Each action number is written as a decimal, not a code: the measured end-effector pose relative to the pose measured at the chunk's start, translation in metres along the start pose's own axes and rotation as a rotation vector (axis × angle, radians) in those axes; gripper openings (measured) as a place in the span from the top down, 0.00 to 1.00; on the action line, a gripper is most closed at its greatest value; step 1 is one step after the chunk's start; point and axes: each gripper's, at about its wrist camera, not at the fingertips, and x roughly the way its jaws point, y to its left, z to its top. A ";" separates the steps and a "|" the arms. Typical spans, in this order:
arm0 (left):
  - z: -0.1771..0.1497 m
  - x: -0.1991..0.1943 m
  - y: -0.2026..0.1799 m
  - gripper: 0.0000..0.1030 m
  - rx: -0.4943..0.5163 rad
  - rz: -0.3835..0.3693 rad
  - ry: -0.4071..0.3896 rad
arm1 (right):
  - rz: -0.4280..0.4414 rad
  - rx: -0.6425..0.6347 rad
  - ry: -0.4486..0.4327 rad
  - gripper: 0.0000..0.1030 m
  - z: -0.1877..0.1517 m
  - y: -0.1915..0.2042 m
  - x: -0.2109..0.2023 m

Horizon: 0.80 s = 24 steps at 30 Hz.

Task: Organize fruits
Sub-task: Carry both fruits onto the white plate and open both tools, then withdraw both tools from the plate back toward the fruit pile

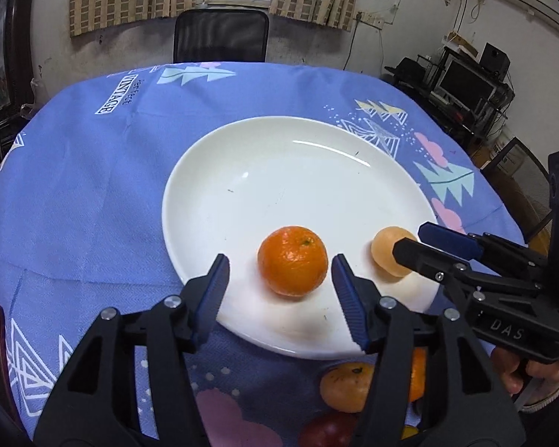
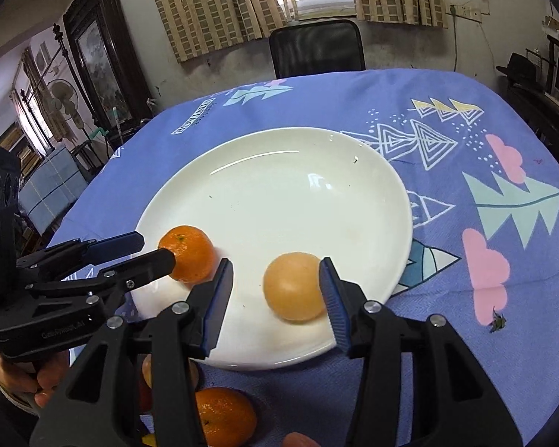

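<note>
Evidently we held both tools wide open and empty, the left tool (image 1: 279, 279) straddling the orange (image 1: 291, 260), the right tool (image 2: 275, 287) straddling the pale fruit (image 2: 293, 286) on the plate (image 1: 242, 201), so lifting straight back seemed wisest.

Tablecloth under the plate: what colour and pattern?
Blue-violet tablecloth printed with pale trees, pink clouds and white triangles; clearest in the right wrist view.

Orange mandarin (image 1: 291, 259): glossy, dimpled skin, stem end up, resting on the near part of the white plate (image 1: 242, 201).
Pale fruit (image 2: 293, 286): round, light orange, smooth, on the plate beside the mandarin, apart from it.
Other fruits (image 1: 344, 391): orange and red ones on the surface just off the plate's near rim.
</note>
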 end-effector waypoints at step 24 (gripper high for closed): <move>-0.077 -0.091 0.031 0.03 0.123 -0.053 -0.126 | 0.166 -0.254 0.081 0.43 -0.095 -0.016 -0.088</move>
